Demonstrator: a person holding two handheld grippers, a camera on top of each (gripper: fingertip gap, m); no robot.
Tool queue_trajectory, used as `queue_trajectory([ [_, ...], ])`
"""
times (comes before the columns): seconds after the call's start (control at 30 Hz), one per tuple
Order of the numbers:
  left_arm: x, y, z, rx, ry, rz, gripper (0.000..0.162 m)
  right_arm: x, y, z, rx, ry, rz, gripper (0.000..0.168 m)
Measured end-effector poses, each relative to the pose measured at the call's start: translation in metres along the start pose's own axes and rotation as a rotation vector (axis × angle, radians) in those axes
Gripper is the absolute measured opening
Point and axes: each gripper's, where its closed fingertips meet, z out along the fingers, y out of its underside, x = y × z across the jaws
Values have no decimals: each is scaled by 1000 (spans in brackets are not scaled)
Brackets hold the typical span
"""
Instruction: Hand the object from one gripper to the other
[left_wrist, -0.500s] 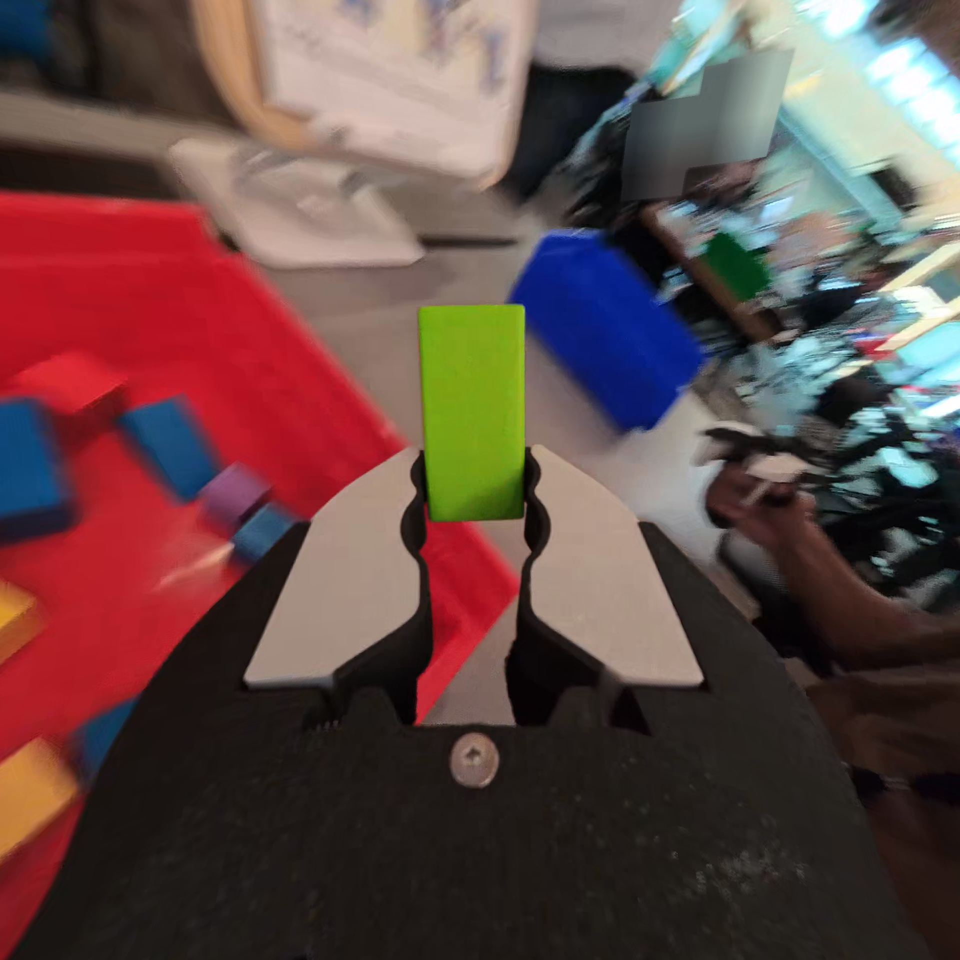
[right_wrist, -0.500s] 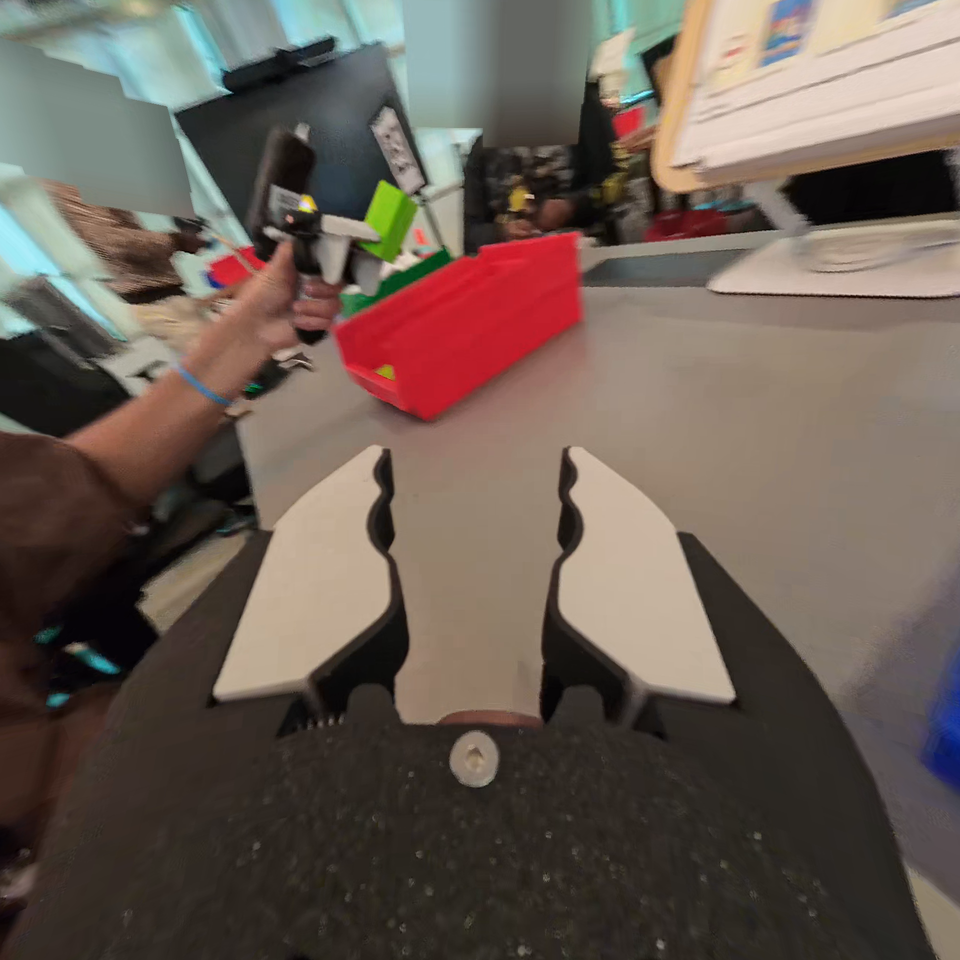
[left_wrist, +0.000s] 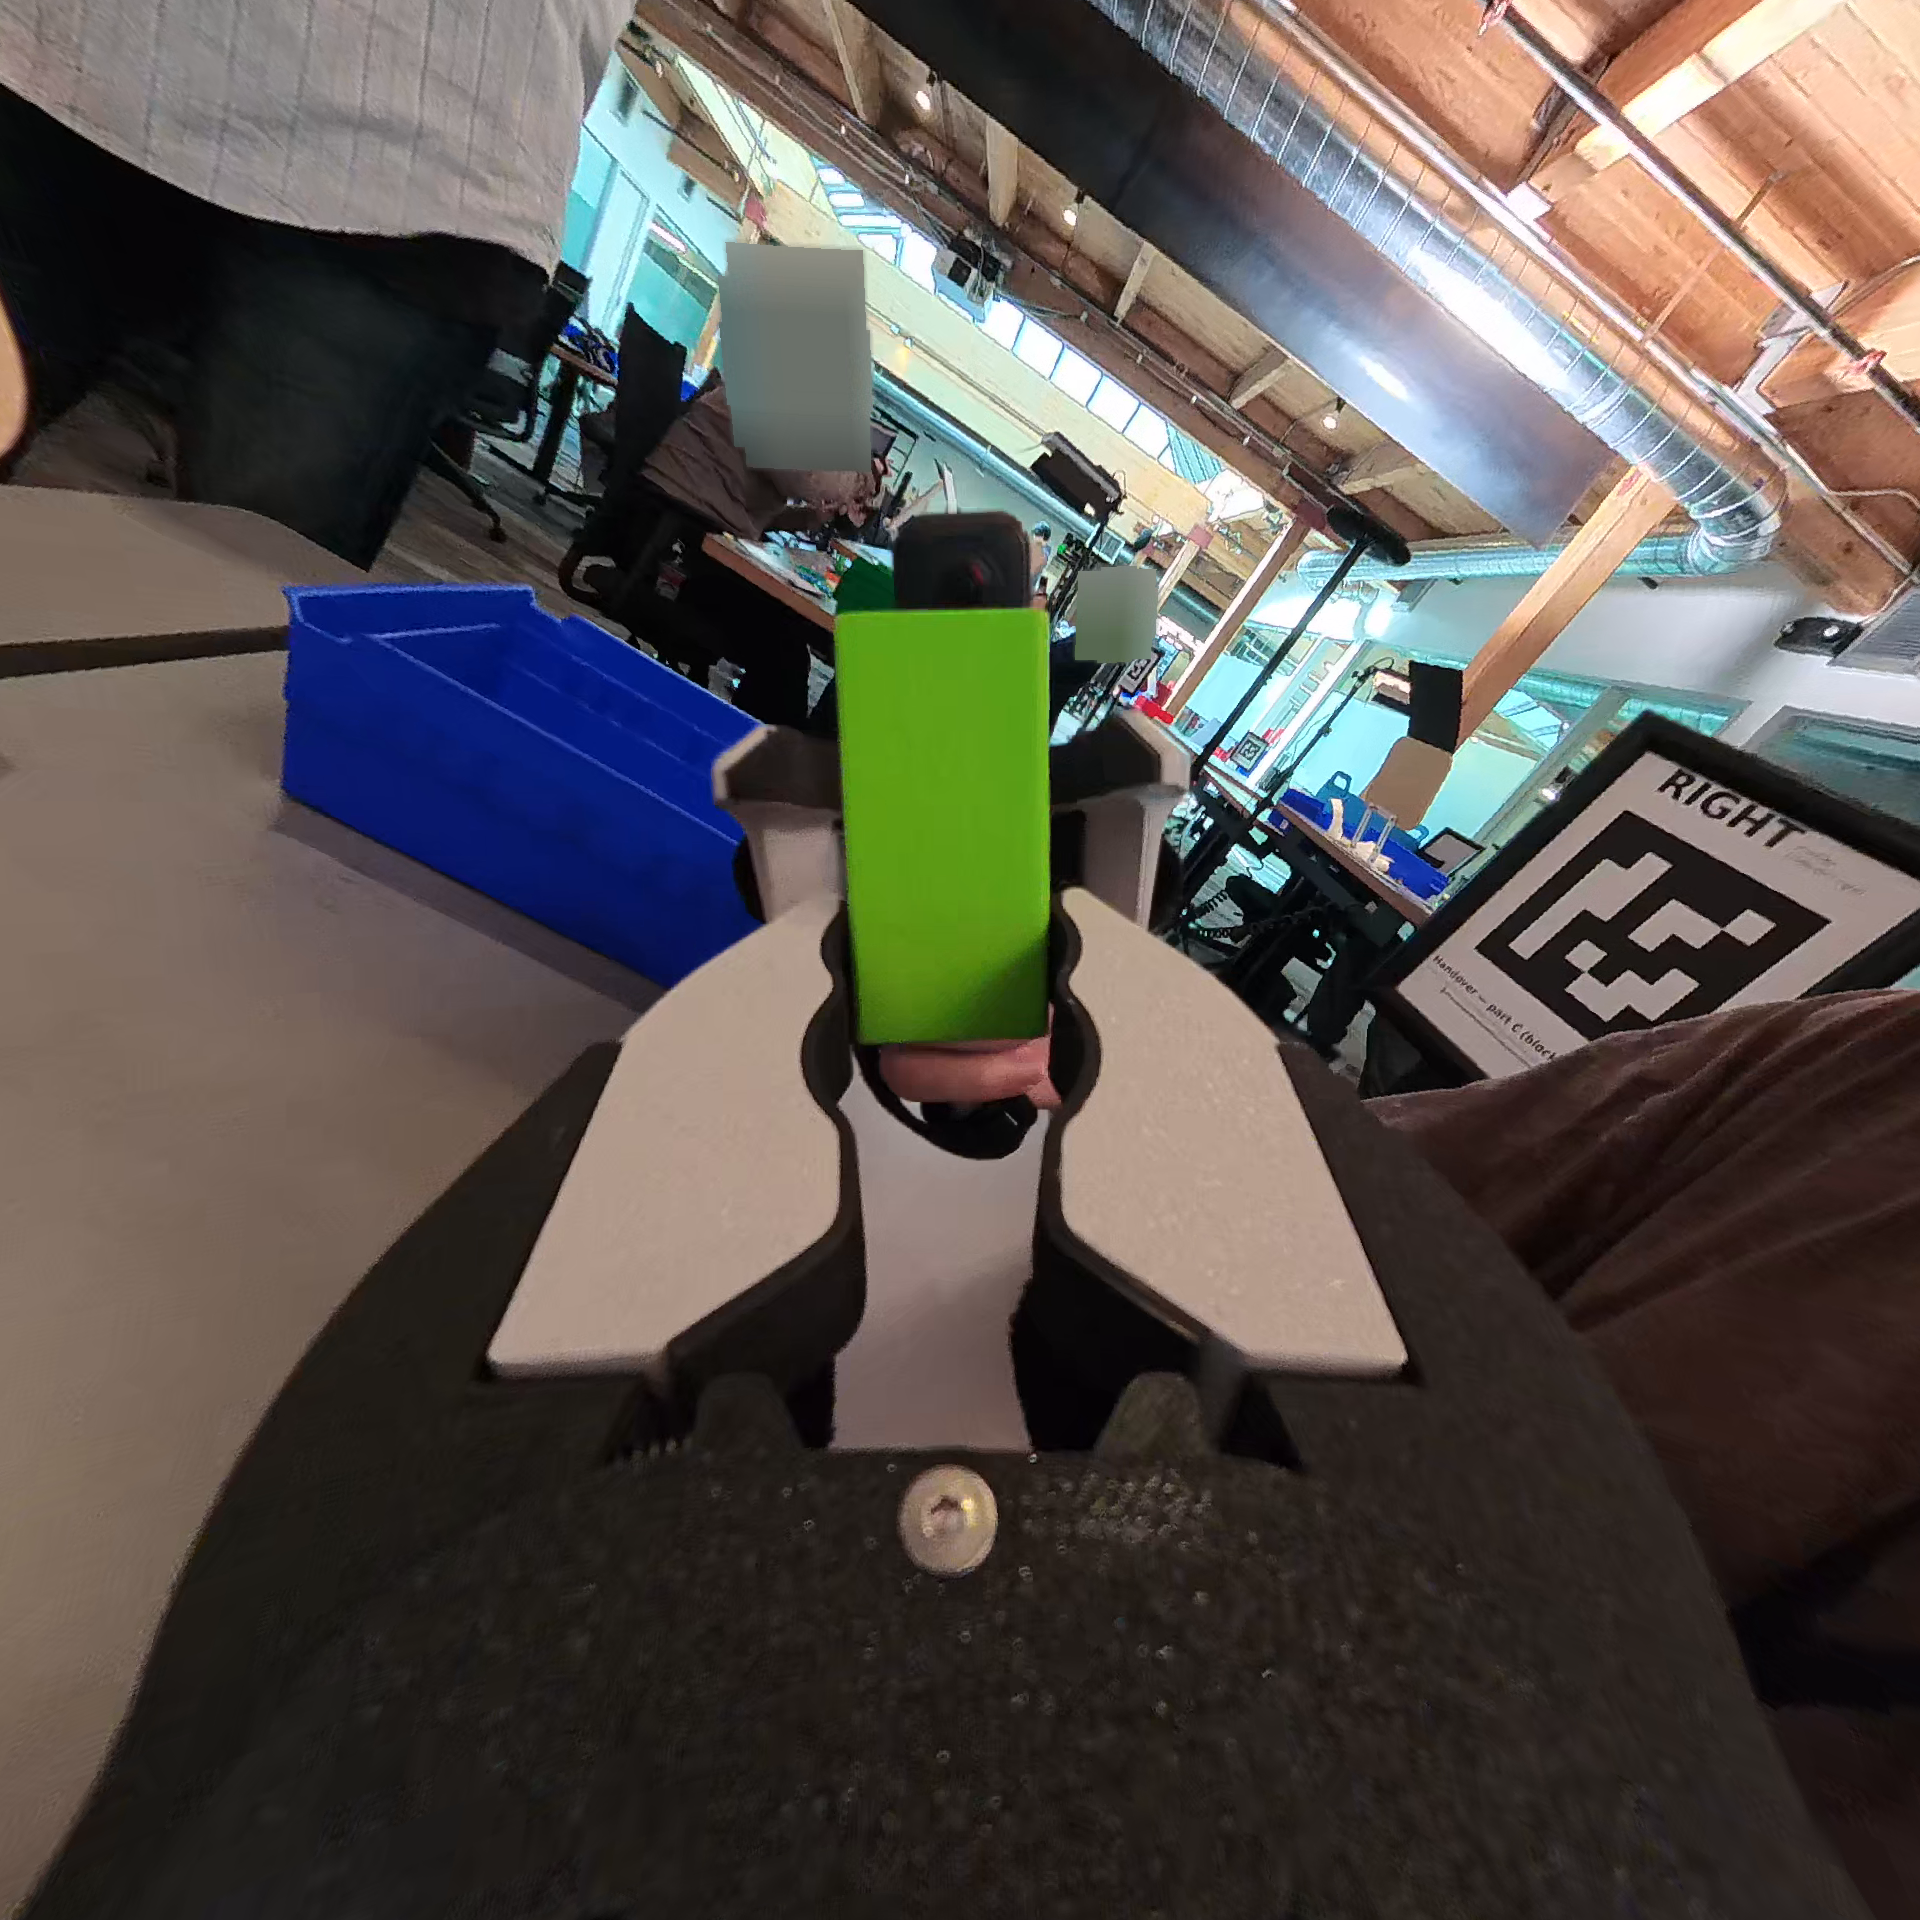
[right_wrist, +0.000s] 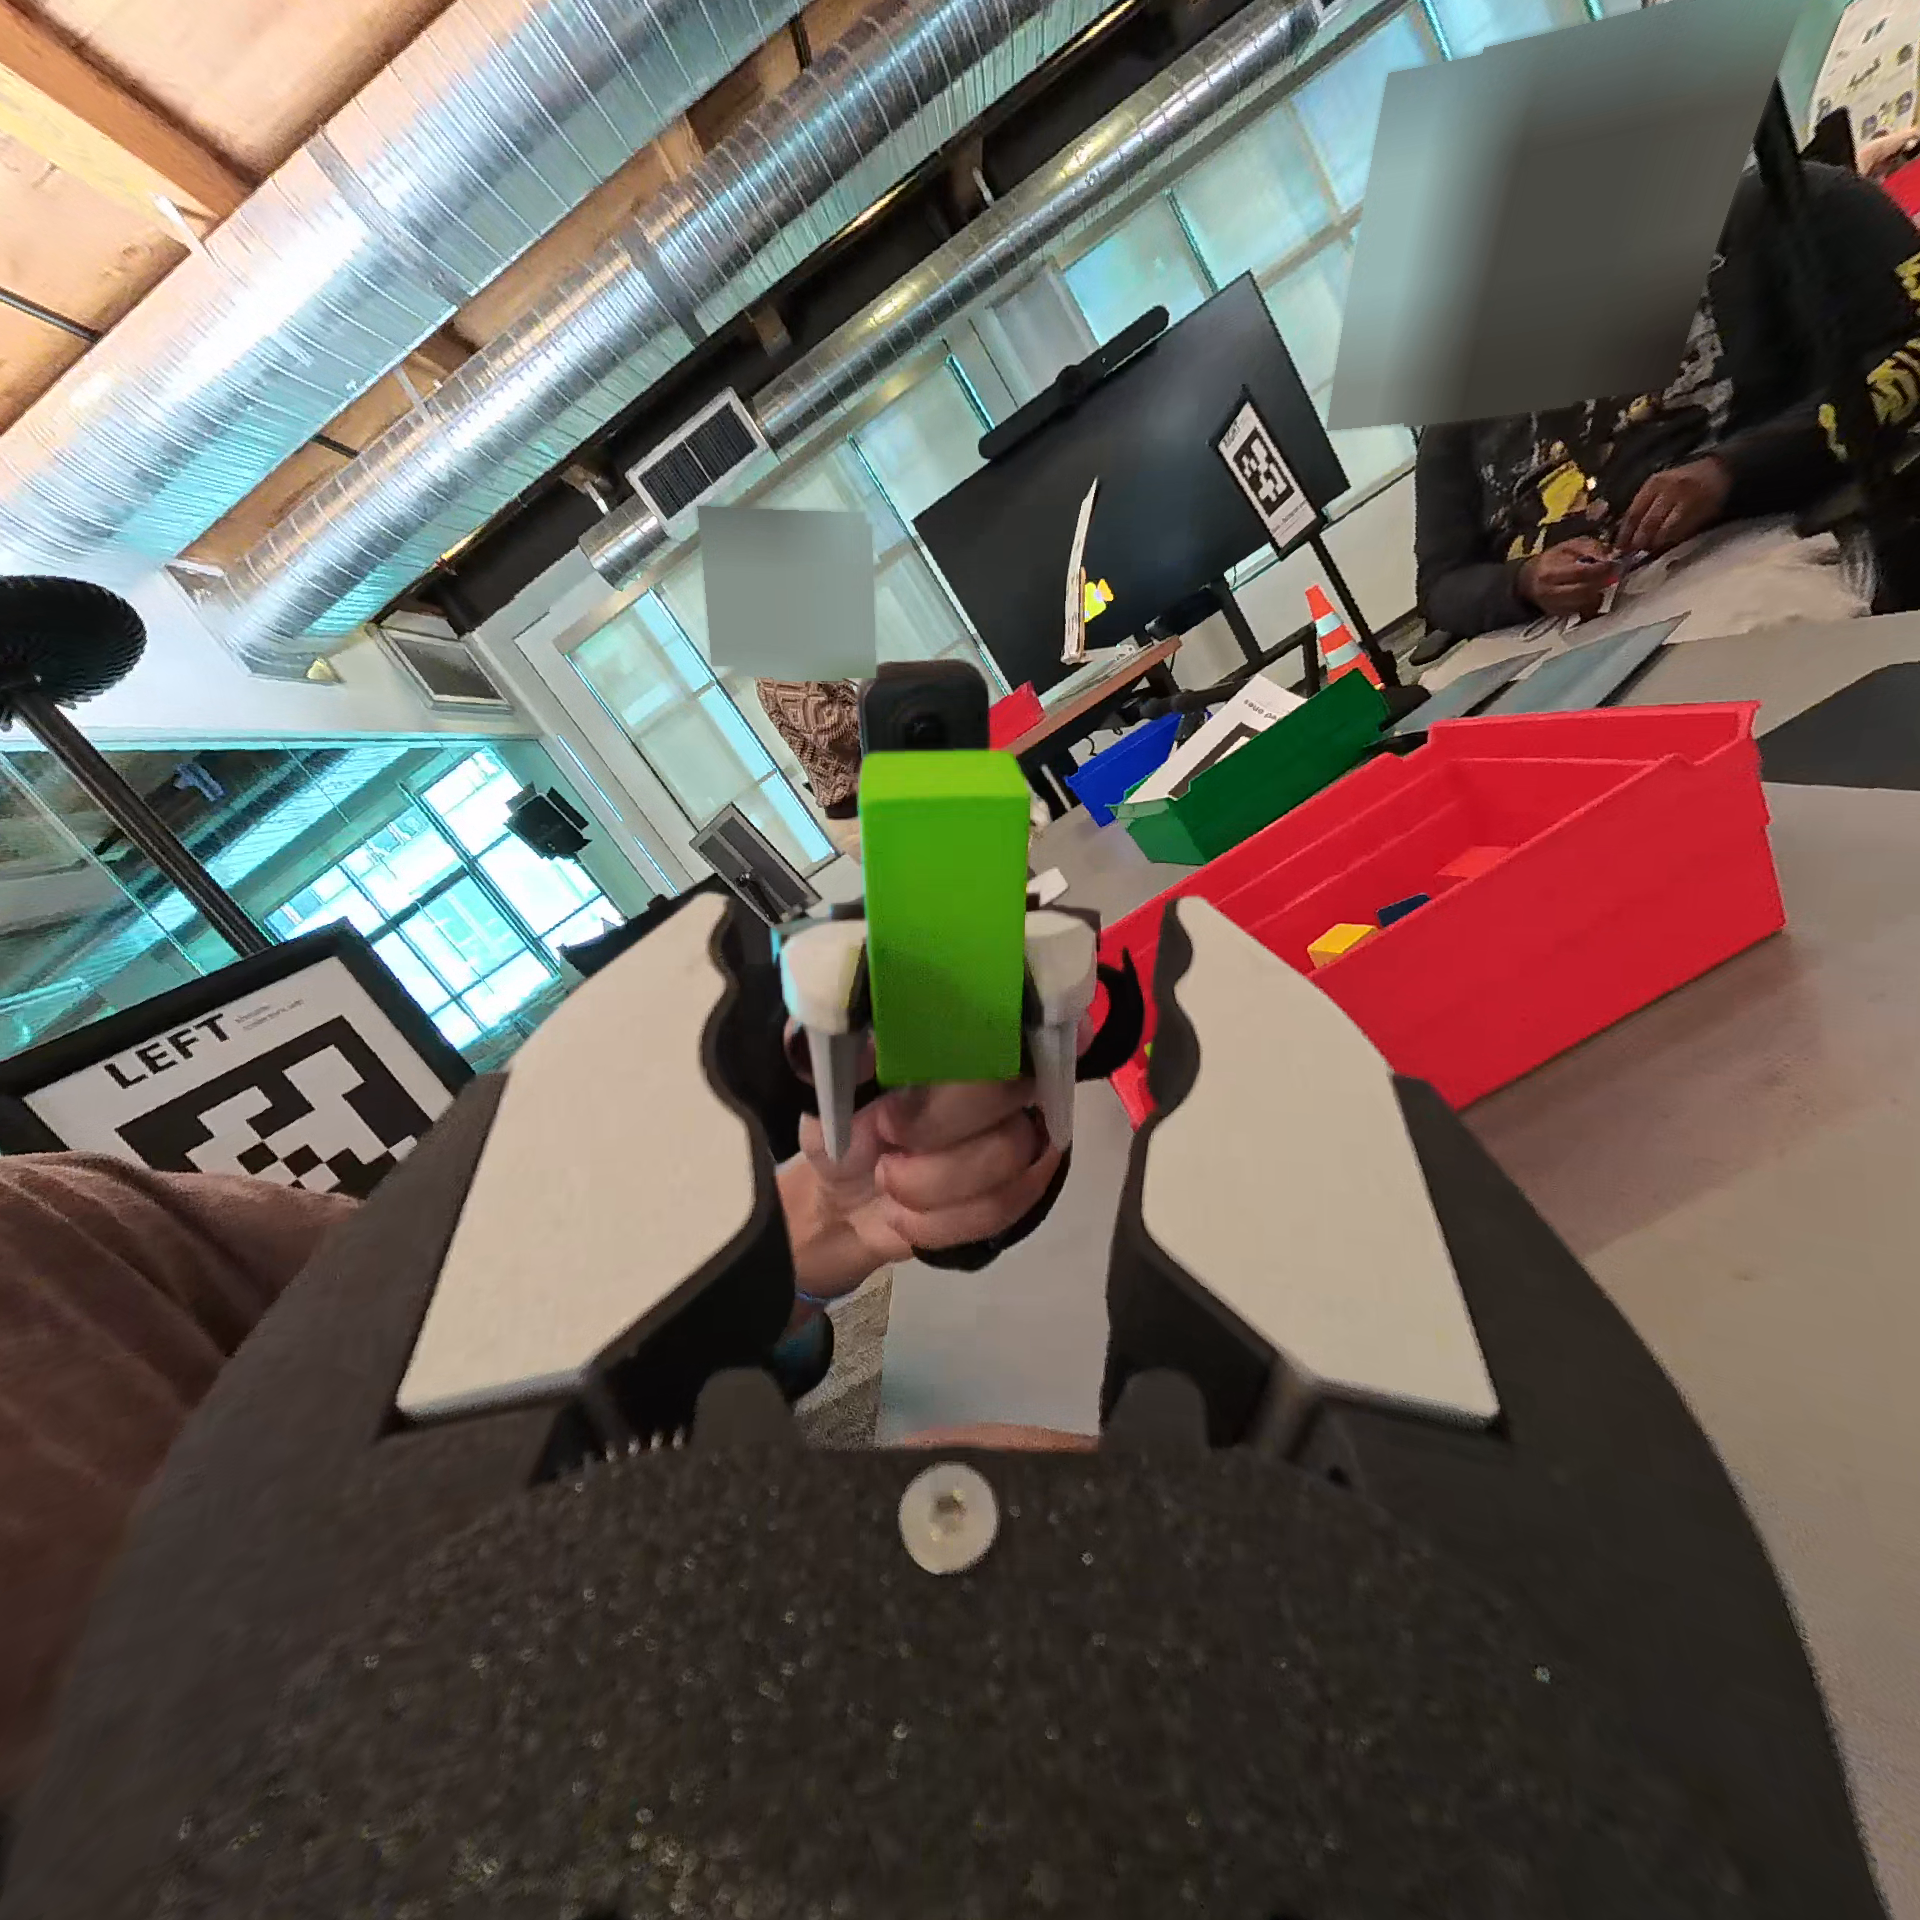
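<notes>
Gripping the lower end of an upright bright-green rectangular block, the left tool has its grey fingers pressed on both of the block's side faces. Facing it head-on, the right tool is spread wide, its grey fingers standing clear of the block on either side, nothing in its grasp. In the right wrist view the block stands between those open fingers but farther off, pinched by the left tool's white fingertips, with a hand wrapped round the handle below. In the left wrist view the right tool shows behind the block, its fingers flanking it. On the grey tabletop sits a blue plastic bin; over in the right wrist view a red plastic bin holding small coloured blocks rests on the tabletop.
</notes>
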Motion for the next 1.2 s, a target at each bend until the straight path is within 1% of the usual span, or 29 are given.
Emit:
queue_trajectory([
  [0.1,-1,9,10,-23,-11,8,34,3,5,-1,-3,-16,37,68],
  [0.13,-2,12,13,-35,-18,6,34,3,7,-3,-4,-30,41,58],
  [0.17,-4,14,15,-40,-28,5,34,1,8,-6,-3,-60,40,37],
  [0.2,-3,17,18,-48,-22,-2,34,2,9,-9,-2,-62,46,32],
  [0.33,-8,25,23,-73,-46,-43,34,9,13,-16,-27,-46,79,31],
  [0.4,-9,27,22,-63,-68,-74,34,10,12,-19,-35,-22,61,31],
  [0.43,-8,29,18,-62,-80,-80,38,9,9,-21,-27,-12,43,31],
  [0.47,-6,35,14,-72,-96,-78,52,6,3,-25,-24,-1,28,32],
  [0.5,-4,43,7,-93,-126,-68,61,4,-4,-31,-28,18,2,31],
  [0.57,-9,71,-12,-173,-264,-8,62,-1,-24,-48,-40,91,-87,32],
  [0.63,-12,102,-35,-246,-412,65,62,-6,-55,-74,-40,205,-180,32],
  [0.7,-10,129,-55,-270,-492,67,60,-5,-88,-109,-39,368,-247,32],
  [0.73,-7,141,-63,-266,-508,44,59,2,-102,-131,-48,484,-273,32],
  [0.8,-6,160,-76,-251,-523,-12,57,25,-126,-182,-80,770,-312,32],
  [0.87,-10,170,-83,-253,-537,-55,57,57,-141,-229,-142,1013,-296,32],
  [0.93,-12,168,-83,-247,-522,-69,56,96,-144,-267,-225,1188,-219,32],
  [1.0,-14,166,-82,-255,-518,-65,56,143,-135,-297,-334,1315,-93,32],
  [1.1,-17,168,-83,-290,-555,-10,56,211,-107,-332,-487,1428,110,32],
  [1.2,-18,174,-84,-340,-588,41,56,259,-84,-357,-644,1539,229,32],
])
